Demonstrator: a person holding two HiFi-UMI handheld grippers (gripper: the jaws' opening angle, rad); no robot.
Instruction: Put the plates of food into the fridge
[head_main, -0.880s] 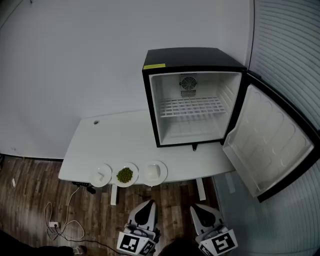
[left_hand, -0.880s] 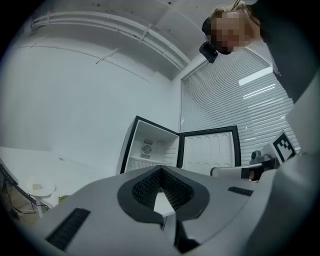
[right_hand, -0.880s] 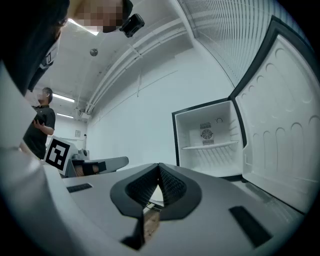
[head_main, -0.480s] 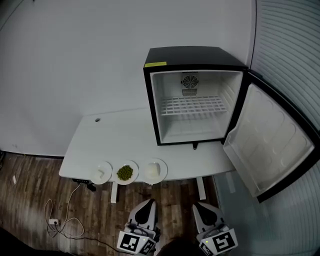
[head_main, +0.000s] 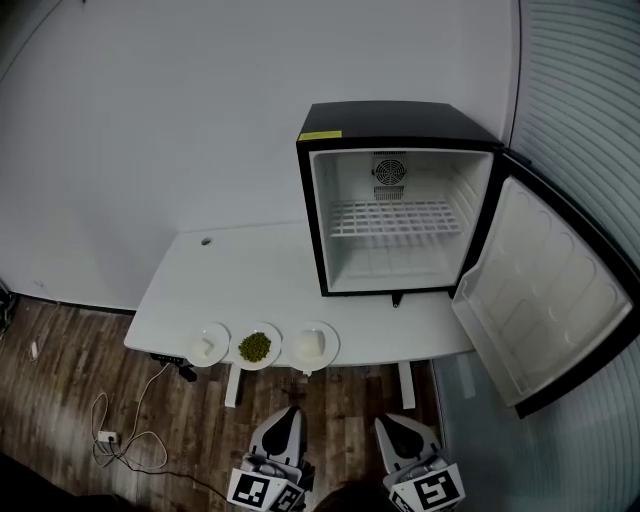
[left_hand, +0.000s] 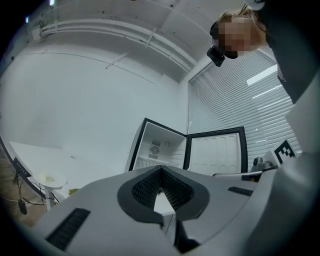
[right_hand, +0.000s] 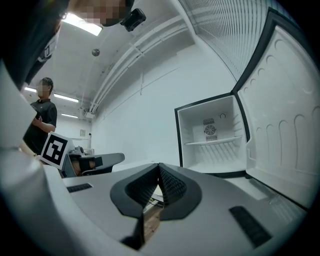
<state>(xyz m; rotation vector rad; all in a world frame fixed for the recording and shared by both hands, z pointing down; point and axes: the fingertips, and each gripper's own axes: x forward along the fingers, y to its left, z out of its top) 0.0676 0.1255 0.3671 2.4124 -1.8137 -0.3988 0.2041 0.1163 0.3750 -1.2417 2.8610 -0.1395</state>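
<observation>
three plates sit in a row at the front edge of the white table (head_main: 240, 280): a left plate (head_main: 195, 356) and a right plate (head_main: 329, 336) of white food, and a middle plate (head_main: 276, 338) of green peas. the mini fridge (head_main: 400, 120) stands open behind them, its door (head_main: 540, 300) swung right. the left gripper (left_hand: 159, 170) and right gripper (right_hand: 159, 167) hang low off the table, jaws together on nothing.

The left plate (head_main: 208, 345), middle plate (head_main: 256, 347) and right plate (head_main: 311, 345) line the counter's (head_main: 250, 280) front edge, before and left of the fridge (head_main: 400, 125) on the counter's right part; its door (head_main: 545, 290) hangs open rightward.
</observation>
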